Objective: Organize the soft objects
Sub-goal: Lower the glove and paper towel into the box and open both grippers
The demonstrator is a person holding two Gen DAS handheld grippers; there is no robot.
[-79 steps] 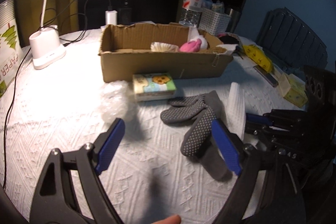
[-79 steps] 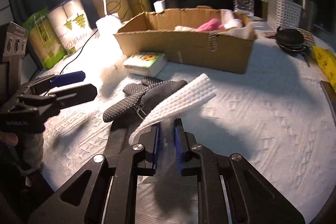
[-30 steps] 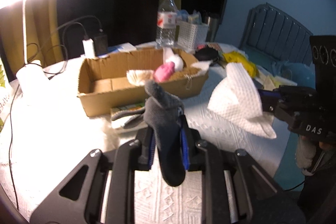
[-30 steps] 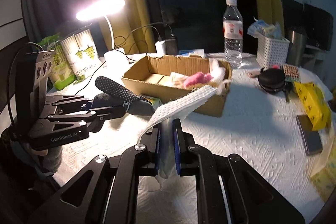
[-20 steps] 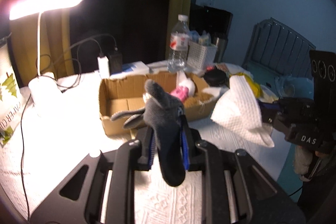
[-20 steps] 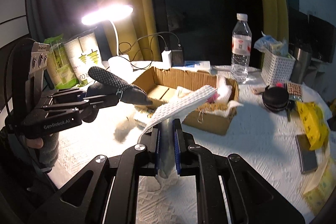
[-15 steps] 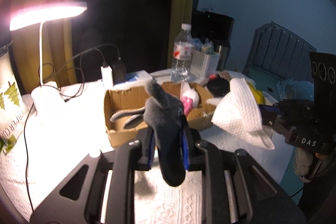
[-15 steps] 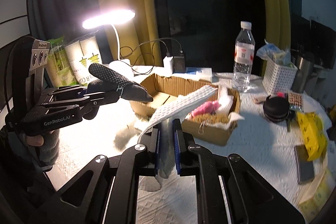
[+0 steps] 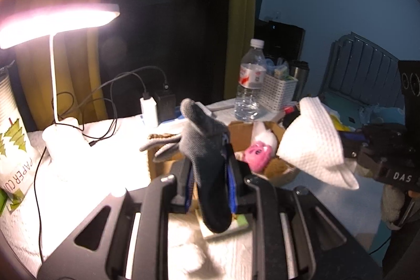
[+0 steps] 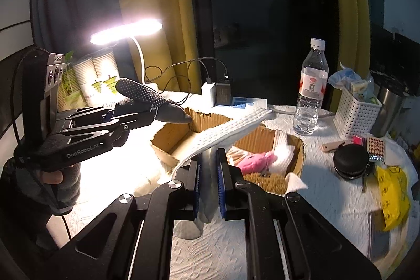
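grey dotted glove [image 9: 207, 148] is sitting pinched in the closed left gripper [image 9: 208, 185], held in the air just short of the cardboard box [image 10: 173, 141] near the desk's far edge. right gripper [image 10: 208, 183] is clamping a white waffle cloth [image 10: 228, 130], its free end drooping over the box's near wall. inside the box a pink plush [image 10: 256, 158] and some white soft pieces are already lying, so judged partly done; both held items are not yet dropped in. a sponge pack [image 9: 223, 225] appears to be waiting on the desk [image 10: 315, 190] under the left gripper. open room: box's left half is looking bare. water bottle [image 10: 312, 91], white basket [image 10: 357, 112] and lamp [image 10: 126, 30] are crowding the far edge; charger cables are trailing at the far-left.
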